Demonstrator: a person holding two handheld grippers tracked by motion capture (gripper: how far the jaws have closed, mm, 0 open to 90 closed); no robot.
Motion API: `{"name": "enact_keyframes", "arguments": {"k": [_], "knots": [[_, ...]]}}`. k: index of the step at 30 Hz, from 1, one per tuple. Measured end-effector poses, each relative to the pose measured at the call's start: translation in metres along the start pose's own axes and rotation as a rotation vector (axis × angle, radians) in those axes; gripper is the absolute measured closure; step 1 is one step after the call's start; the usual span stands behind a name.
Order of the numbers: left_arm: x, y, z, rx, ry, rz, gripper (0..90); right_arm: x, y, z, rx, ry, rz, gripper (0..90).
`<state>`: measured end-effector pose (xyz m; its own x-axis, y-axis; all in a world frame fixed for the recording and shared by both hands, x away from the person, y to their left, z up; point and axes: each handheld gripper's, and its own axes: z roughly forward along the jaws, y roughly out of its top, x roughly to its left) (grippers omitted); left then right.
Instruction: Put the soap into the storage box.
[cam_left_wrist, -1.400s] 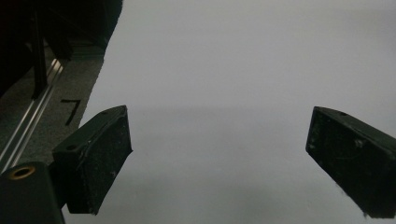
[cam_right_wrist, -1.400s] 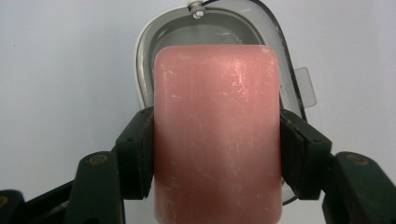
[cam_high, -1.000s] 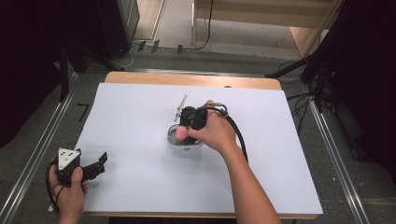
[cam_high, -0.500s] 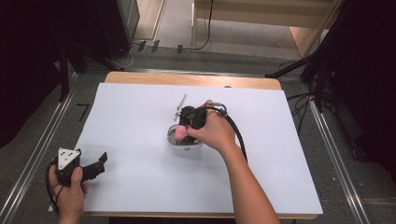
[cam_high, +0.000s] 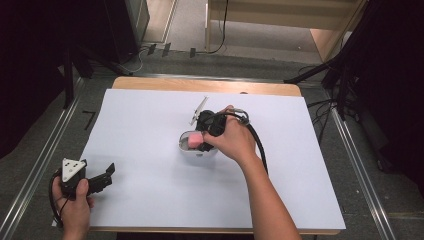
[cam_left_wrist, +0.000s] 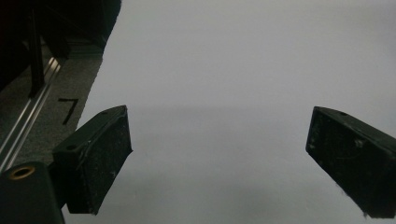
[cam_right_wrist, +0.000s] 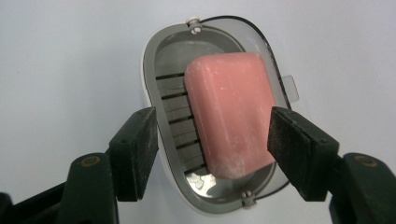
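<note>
A pink bar of soap (cam_right_wrist: 231, 114) lies in an oval white soap dish (cam_right_wrist: 149, 84) with a slatted grey floor, near the middle of the white table (cam_high: 300, 150). My right gripper (cam_right_wrist: 212, 140) hangs open just above it. Its left jaw is outside the dish's left rim and its right jaw is at the soap's right edge. In the high view the soap (cam_high: 192, 140) shows pink under the right gripper (cam_high: 202, 140). My left gripper (cam_high: 107, 172) rests open at the table's front left corner, and nothing lies between its jaws (cam_left_wrist: 219, 140).
A clear lid with a small tab (cam_right_wrist: 292, 88) sticks out on the dish's right side. The right gripper's black cable (cam_high: 257, 145) loops over the person's wrist. A metal rail (cam_left_wrist: 28, 121) and dark floor run along the table's left edge.
</note>
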<state>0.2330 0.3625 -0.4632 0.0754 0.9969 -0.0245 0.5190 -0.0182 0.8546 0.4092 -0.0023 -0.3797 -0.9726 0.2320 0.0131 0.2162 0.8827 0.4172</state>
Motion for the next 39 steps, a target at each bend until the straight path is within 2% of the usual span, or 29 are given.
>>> {"name": "enact_keyframes", "arguments": {"k": [8,11,13,17,21,26,27,39], "knots": [[0.0,0.0,0.0,0.003,0.002,0.0,7.3,0.001,-0.014,-0.006,-0.003,-0.027,0.033,27.5],[0.0,0.0,0.0,0.005,0.002,0.002,7.3,0.0,-0.022,-0.008,-0.016,-0.04,0.048,20.9],[0.0,0.0,0.0,0.005,0.002,0.002,7.3,0.0,-0.028,-0.008,-0.018,-0.057,0.068,13.0],[0.0,0.0,0.0,0.005,0.001,0.003,7.3,0.0,-0.04,-0.011,-0.027,-0.086,0.091,5.4],[0.0,0.0,0.0,0.006,0.002,0.003,7.3,-0.001,-0.052,-0.015,-0.039,-0.094,0.123,0.3],[0.0,0.0,0.0,0.006,0.001,0.007,7.3,-0.001,-0.067,-0.019,-0.056,-0.109,0.133,0.0],[0.0,0.0,0.0,0.006,0.002,0.006,7.3,0.0,-0.07,-0.02,-0.05,-0.108,0.152,0.0],[-0.001,0.0,0.0,0.007,0.003,0.01,7.3,0.001,-0.11,-0.019,-0.054,-0.131,0.203,0.0]]}}
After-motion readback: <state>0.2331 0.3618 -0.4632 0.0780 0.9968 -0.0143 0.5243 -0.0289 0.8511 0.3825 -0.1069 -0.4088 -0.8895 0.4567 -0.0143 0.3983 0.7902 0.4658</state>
